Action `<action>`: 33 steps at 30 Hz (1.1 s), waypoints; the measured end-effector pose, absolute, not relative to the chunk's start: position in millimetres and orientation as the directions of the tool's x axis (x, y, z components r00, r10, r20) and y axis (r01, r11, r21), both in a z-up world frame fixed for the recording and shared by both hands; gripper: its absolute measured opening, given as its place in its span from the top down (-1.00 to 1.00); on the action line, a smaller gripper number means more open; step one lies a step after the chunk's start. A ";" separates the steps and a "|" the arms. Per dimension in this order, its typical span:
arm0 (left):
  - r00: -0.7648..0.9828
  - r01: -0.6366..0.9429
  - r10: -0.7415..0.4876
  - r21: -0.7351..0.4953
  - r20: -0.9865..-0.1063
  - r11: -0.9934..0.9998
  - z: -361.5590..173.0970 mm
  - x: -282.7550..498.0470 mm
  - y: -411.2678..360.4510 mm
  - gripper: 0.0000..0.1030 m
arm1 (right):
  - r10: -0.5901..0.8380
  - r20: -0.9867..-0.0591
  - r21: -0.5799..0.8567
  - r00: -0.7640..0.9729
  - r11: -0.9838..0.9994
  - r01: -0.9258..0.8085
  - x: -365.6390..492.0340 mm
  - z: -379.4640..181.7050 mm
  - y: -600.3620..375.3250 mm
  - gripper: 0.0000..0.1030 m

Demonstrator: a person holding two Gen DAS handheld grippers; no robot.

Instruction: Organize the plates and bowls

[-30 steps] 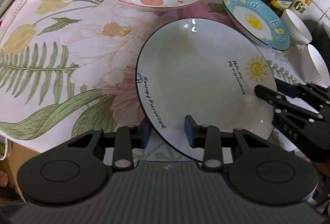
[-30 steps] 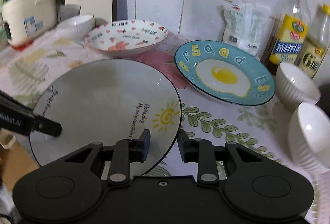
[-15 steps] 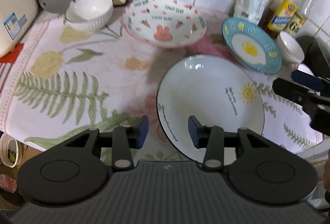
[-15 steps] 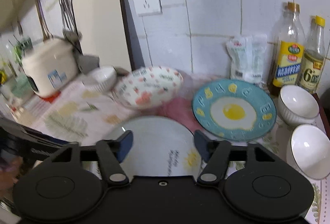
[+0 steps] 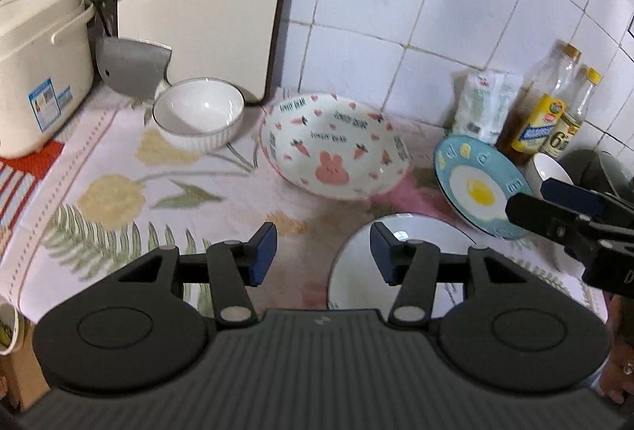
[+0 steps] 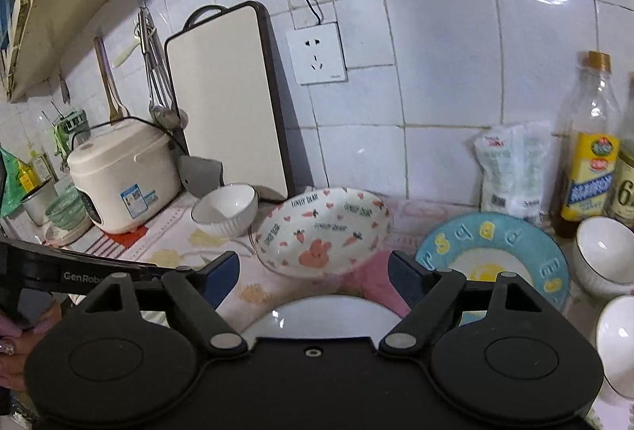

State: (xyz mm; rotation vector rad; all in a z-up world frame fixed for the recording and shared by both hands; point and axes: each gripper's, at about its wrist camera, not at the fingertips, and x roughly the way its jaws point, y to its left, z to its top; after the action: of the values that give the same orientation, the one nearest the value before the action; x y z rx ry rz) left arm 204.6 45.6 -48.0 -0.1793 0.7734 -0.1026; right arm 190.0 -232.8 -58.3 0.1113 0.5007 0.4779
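Plates and bowls lie spread over a flowered tablecloth [image 5: 119, 200] against a white tiled wall. Nearest, just below both grippers, is a white plate [image 5: 412, 243] with a thin dark rim, flat on the cloth and partly hidden by the gripper bodies. Behind it sits a deep white plate [image 5: 335, 148] printed with a pink rabbit, carrots and hearts. To the right is a blue plate [image 6: 495, 251] with a fried egg picture and yellow letters round its edge. That makes three plates. Bowls number three, all white and ribbed: one with a dark rim [image 5: 198, 113] beside the rice cooker [image 6: 123, 176], and two [image 6: 602, 255] [image 6: 618, 343] at the right edge near two bottles [image 6: 590, 160]. Every plate and bowl looks empty.

Above the cloth, the left gripper [image 5: 321, 255] has its jaws opening, with nothing between the blue pads. The right gripper [image 6: 313, 271] is also opening, jaws wide apart and grasping nothing, with the white plate below it.
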 end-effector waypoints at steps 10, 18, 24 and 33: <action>0.785 -0.031 -0.093 -0.188 -0.613 0.982 -87.5 252.6 64.8 -0.42 | 0.479 -0.435 0.413 0.763 0.859 -0.303 272.6 -99.0 -234.8 -0.66; 0.782 0.032 -0.117 -0.149 -0.612 0.988 -123.1 301.4 53.6 -0.41 | 0.491 -0.492 0.488 0.719 0.839 -0.239 335.7 -129.9 -227.8 -0.66; 0.753 0.016 -0.114 -0.155 -0.648 0.988 -145.3 335.8 52.5 -0.41 | 0.453 -0.558 0.364 0.695 0.887 -0.285 374.4 -141.7 -212.0 -0.40; 0.702 -0.036 -0.133 -0.221 -0.700 0.975 -157.6 357.2 64.0 0.17 | 0.355 -0.630 0.166 0.690 0.930 -0.328 393.9 -148.2 -192.8 -0.07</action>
State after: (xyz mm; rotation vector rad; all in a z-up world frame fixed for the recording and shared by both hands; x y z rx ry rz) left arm 357.2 64.0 -157.6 -0.2258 0.7928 -0.0549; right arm 393.9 -192.8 -148.2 0.0412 0.7133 0.3819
